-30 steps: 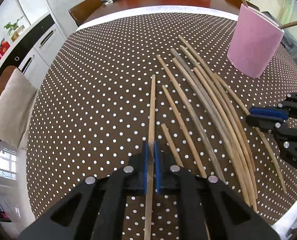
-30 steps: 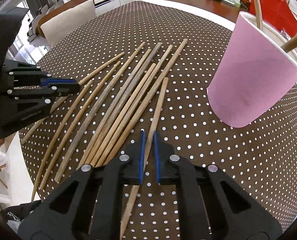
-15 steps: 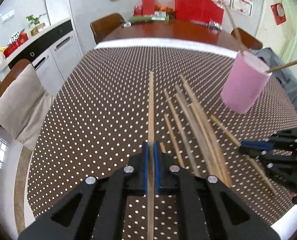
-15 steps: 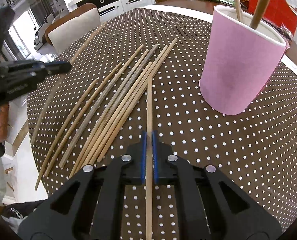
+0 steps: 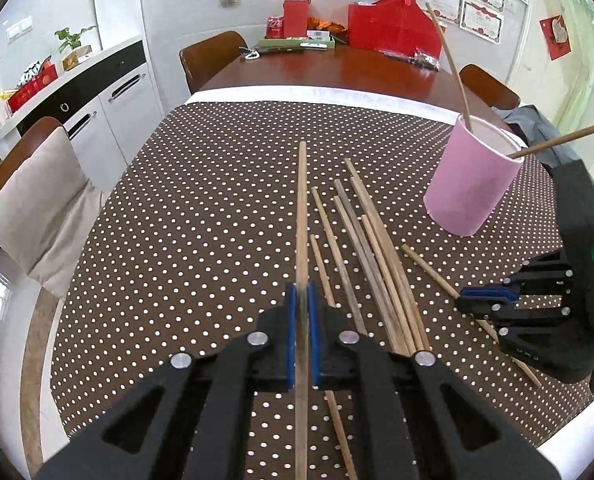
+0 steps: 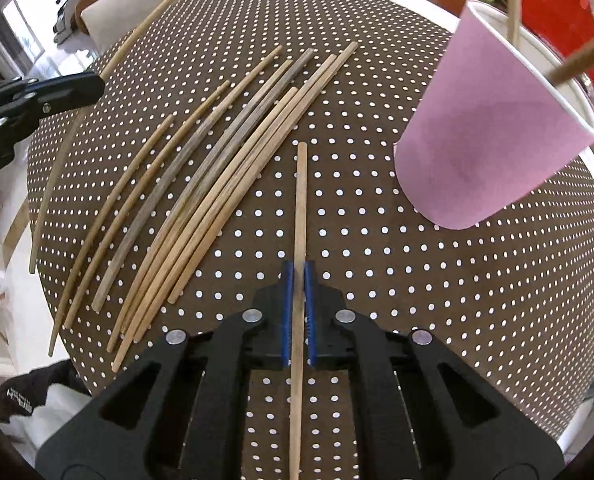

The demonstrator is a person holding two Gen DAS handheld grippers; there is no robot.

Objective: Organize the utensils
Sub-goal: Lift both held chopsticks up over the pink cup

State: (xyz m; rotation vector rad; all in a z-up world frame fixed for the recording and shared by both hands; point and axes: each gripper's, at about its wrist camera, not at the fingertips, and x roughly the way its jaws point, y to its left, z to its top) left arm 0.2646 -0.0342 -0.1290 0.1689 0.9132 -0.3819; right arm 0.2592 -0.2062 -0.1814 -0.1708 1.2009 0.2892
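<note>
My left gripper is shut on a wooden chopstick and holds it lifted above the dotted tablecloth. My right gripper is shut on another chopstick, raised, to the left of the pink cup. The pink cup holds two chopsticks. Several loose chopsticks lie in a fan on the cloth; they also show in the left wrist view. The right gripper shows at the right of the left wrist view. The left gripper's fingers show at the left of the right wrist view.
The brown polka-dot tablecloth covers the near table end; bare red-brown wood lies beyond with red bags and boxes. A cushioned chair stands at the left. The table's edge runs close behind the chopsticks.
Both grippers have lifted their chopsticks off the cloth. The left has risen and tilted up to a higher view; the right has drawn its chopstick away from the pile.
</note>
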